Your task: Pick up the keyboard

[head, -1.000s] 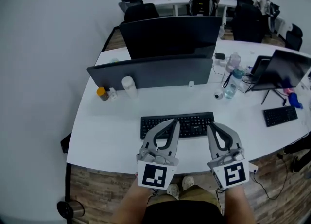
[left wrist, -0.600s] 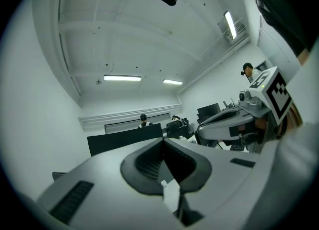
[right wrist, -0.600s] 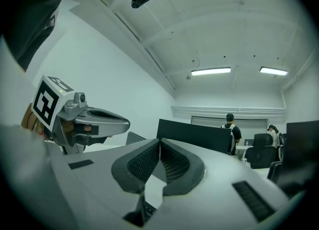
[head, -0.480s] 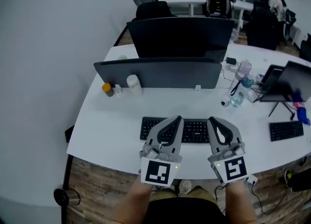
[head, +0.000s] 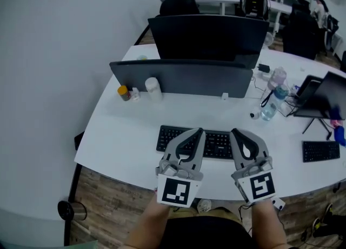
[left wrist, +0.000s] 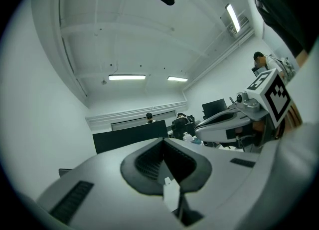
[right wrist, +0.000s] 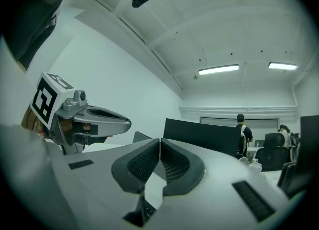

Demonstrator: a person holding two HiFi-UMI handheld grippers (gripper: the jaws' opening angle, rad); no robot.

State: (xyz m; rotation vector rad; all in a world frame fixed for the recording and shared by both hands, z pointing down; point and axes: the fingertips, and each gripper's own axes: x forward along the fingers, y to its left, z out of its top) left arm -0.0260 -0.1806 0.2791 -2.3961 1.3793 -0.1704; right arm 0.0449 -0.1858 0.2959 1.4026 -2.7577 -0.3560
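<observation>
White surface (head: 121, 148) carries the black keyboard (head: 217, 144), lying flat. I see my left gripper (head: 198, 132) over the keyboard's left half and my right gripper (head: 235, 133) over its right end, both held level. Each one's fingers (right wrist: 142, 161) are clenched together on nothing.

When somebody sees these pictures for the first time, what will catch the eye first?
Two grey grippers, the left gripper and the right gripper, both shut, point side by side over a black keyboard near the front edge of the white desk. Behind it stands a wide dark screen.
</observation>
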